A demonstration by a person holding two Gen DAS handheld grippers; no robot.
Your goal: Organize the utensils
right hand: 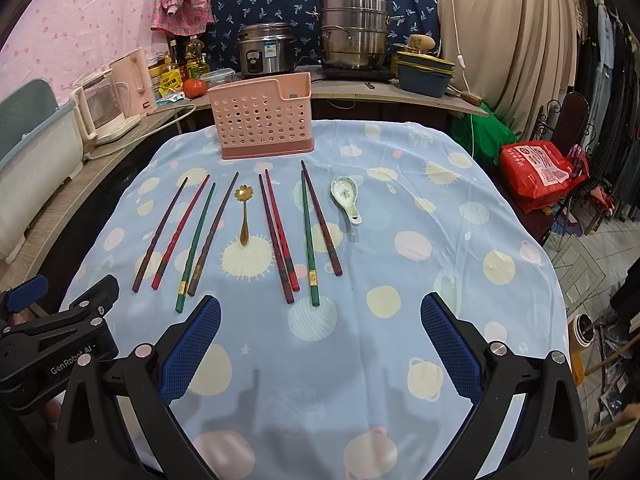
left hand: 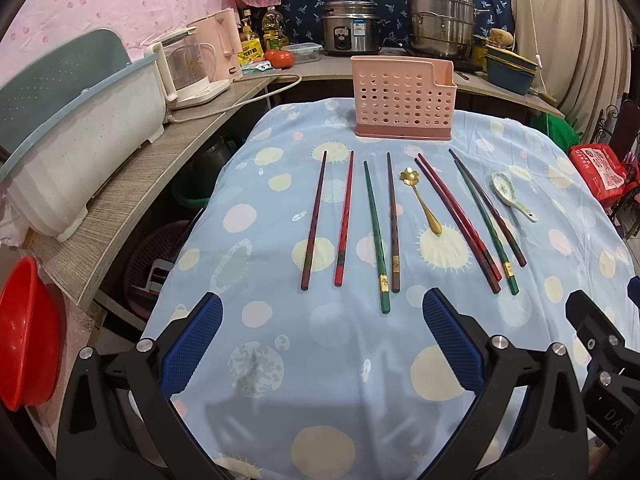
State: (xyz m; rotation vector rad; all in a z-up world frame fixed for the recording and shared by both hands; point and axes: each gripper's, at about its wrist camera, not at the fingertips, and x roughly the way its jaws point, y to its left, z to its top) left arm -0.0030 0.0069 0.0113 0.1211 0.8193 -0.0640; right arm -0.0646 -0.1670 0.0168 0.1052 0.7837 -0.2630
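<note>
Blue spotted tablecloth (right hand: pixel 400 360) carries chopsticks (right hand: pixel 308 236), a gold spoon (right hand: pixel 243 216) and a ceramic spoon (right hand: pixel 346 196) — pink holder (right hand: pixel 262 120) at the far edge. Left gripper (left hand: pixel 322 344) and right gripper (right hand: pixel 320 344) hover near — jaws wide, empty.

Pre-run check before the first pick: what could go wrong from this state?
1. Chopsticks lie in tight pairs; the red pair touches along its length, so the open right gripper might catch both or roll one away.
2. The tablecloth is loose fabric; pads pinching low could snag it and drag everything.
3. The pink holder looks light; a hard insertion may tip it.
</note>
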